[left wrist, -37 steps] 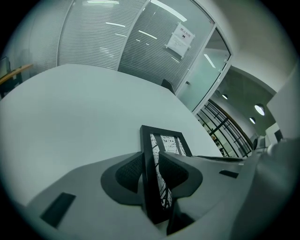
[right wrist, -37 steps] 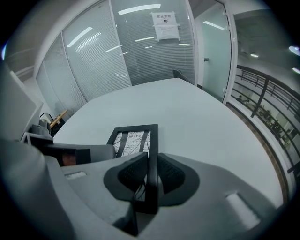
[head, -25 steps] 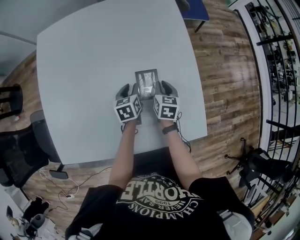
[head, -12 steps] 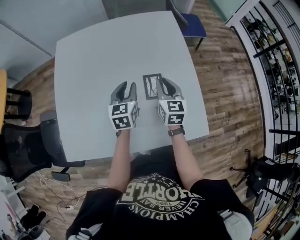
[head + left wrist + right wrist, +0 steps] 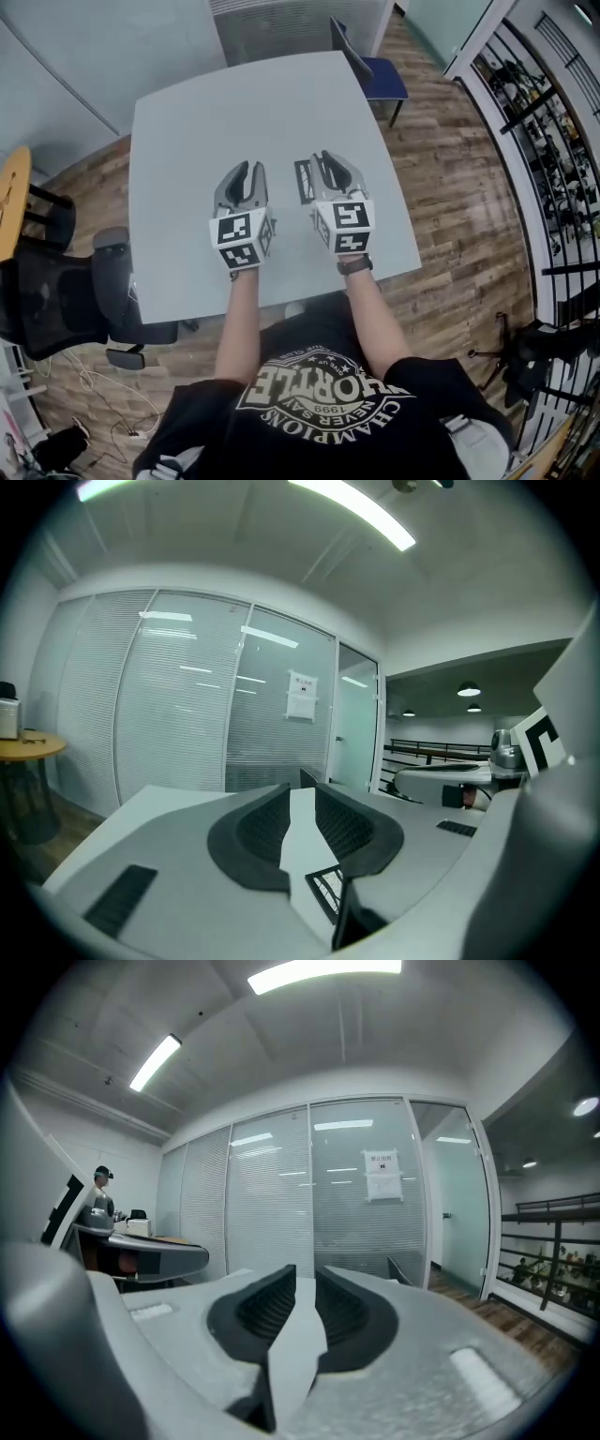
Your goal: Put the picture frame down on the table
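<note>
The picture frame (image 5: 304, 181) is small and dark-edged, and it lies flat on the pale grey table (image 5: 187, 131). In the head view its right side is hidden behind my right gripper (image 5: 330, 172), which hangs just over it with nothing between its jaws. My left gripper (image 5: 242, 181) is a short way left of the frame, apart from it and also empty. The left gripper view shows a corner of the frame (image 5: 323, 892) low beside the jaws of that gripper (image 5: 300, 789). In both gripper views, including that of the right gripper (image 5: 306, 1269), a narrow strip of table shows between the jaws.
A blue chair (image 5: 378, 67) stands at the table's far right corner. A black office chair (image 5: 66, 291) is at the near left. A round wooden table (image 5: 7, 202) sits at the far left. Railings (image 5: 553, 122) line the right. A glass wall (image 5: 319, 1204) with blinds lies ahead.
Both grippers were close against the frame's sides. They have since drawn apart, the left one moving clear to the left, and the frame stays flat on the table.
</note>
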A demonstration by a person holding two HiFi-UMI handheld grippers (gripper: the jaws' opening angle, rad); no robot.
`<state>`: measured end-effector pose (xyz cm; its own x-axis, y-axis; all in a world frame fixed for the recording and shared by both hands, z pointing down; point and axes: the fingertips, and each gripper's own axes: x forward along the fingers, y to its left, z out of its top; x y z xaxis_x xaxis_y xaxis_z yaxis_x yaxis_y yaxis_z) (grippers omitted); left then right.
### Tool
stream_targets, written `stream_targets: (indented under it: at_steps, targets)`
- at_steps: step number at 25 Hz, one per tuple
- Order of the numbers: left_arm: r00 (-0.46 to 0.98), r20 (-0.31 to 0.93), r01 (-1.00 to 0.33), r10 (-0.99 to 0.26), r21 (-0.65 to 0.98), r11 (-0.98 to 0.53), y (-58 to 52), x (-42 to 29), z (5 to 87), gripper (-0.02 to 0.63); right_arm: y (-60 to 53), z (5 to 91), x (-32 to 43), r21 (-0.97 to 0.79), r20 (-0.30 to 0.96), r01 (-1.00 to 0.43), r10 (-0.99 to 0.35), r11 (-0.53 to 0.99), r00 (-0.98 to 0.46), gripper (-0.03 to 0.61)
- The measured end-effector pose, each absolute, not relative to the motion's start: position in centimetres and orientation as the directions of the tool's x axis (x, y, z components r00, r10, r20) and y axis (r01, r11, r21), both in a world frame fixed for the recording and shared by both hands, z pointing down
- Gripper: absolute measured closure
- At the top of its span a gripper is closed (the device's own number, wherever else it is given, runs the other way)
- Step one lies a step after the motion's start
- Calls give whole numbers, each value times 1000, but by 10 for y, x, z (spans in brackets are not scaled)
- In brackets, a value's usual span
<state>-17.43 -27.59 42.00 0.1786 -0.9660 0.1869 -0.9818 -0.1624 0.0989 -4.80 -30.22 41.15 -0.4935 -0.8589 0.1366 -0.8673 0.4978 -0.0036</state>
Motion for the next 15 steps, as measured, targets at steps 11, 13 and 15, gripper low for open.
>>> stream_targets:
  at_steps: [11,13,15]
  targets:
    - [153,96,-985,-983,95,-144,-234,-191,381,609,-263,370,-50,25,27,-898,-898,439,-439,580]
    - [148,82,-985,-986,100,-139,-230,-193,377,609,-259,368,-49,28,24,-903,-904,428,-428,580]
    - [147,78,-985,-986,101,-139,-226,-194,374,609,-255,366,-49,29,24,-906,-906,423,-422,580]
